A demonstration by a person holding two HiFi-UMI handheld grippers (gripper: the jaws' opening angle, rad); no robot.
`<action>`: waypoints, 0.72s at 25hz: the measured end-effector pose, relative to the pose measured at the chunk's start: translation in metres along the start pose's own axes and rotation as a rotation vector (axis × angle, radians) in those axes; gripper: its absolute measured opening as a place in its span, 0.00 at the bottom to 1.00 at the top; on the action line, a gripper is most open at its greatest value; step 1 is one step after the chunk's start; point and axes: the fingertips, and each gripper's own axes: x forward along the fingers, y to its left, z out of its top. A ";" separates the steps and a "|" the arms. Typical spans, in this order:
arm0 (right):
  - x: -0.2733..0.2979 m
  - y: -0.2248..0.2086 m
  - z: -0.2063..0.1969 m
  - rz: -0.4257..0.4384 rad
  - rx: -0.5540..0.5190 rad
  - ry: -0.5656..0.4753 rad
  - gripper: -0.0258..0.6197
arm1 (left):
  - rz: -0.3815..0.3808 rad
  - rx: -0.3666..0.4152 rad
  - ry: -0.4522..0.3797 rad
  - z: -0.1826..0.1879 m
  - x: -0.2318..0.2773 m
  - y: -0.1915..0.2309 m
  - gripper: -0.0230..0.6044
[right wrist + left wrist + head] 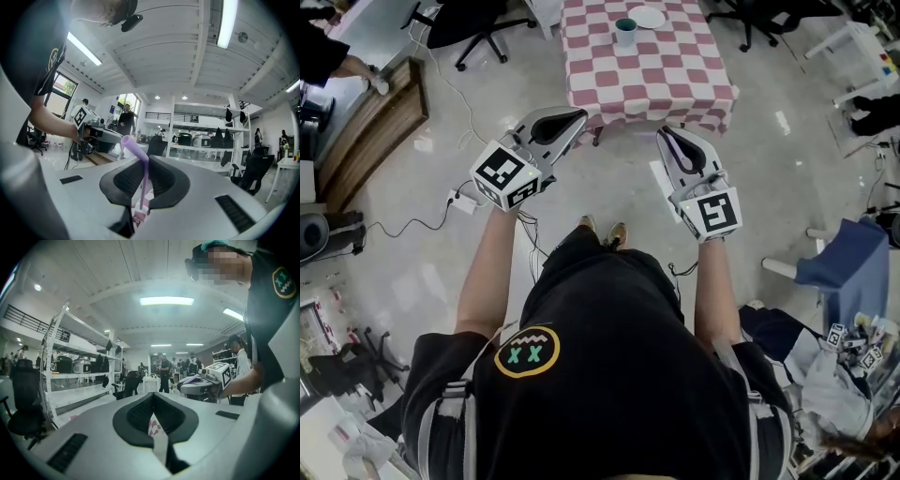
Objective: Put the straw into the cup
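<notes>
A teal cup (625,31) stands at the far end of a table under a pink-and-white checked cloth (647,75). I hold both grippers in the air in front of the table's near edge, well short of the cup. My right gripper (662,134) is shut on a purple bendy straw (142,174). The straw runs up between the jaws and its bent end sticks out past the tips. My left gripper (580,115) is shut with nothing in it. In the left gripper view, only a sliver of checked cloth (154,426) shows through the narrow slot between the jaws.
A white plate (648,17) lies beside the cup. Office chairs (478,28) stand around the table, and a wooden bench (370,131) is at the left. Cables and a power strip (461,201) lie on the floor. Shelves with cookers (201,139) and several people stand in the room.
</notes>
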 end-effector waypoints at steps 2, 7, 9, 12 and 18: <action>-0.003 -0.001 -0.002 0.003 0.010 0.002 0.12 | 0.001 0.003 0.000 0.001 0.003 -0.005 0.06; -0.005 -0.009 -0.006 0.004 0.010 0.001 0.12 | 0.000 0.002 0.001 0.001 0.010 -0.006 0.06; -0.001 -0.012 -0.005 0.006 0.013 -0.002 0.12 | 0.000 0.003 0.001 0.001 0.014 -0.002 0.06; 0.007 -0.020 -0.013 0.010 -0.004 0.009 0.12 | -0.005 0.006 -0.001 -0.002 0.022 0.006 0.06; 0.039 -0.044 -0.024 0.002 -0.005 0.012 0.12 | -0.012 0.005 -0.008 -0.008 0.044 0.041 0.06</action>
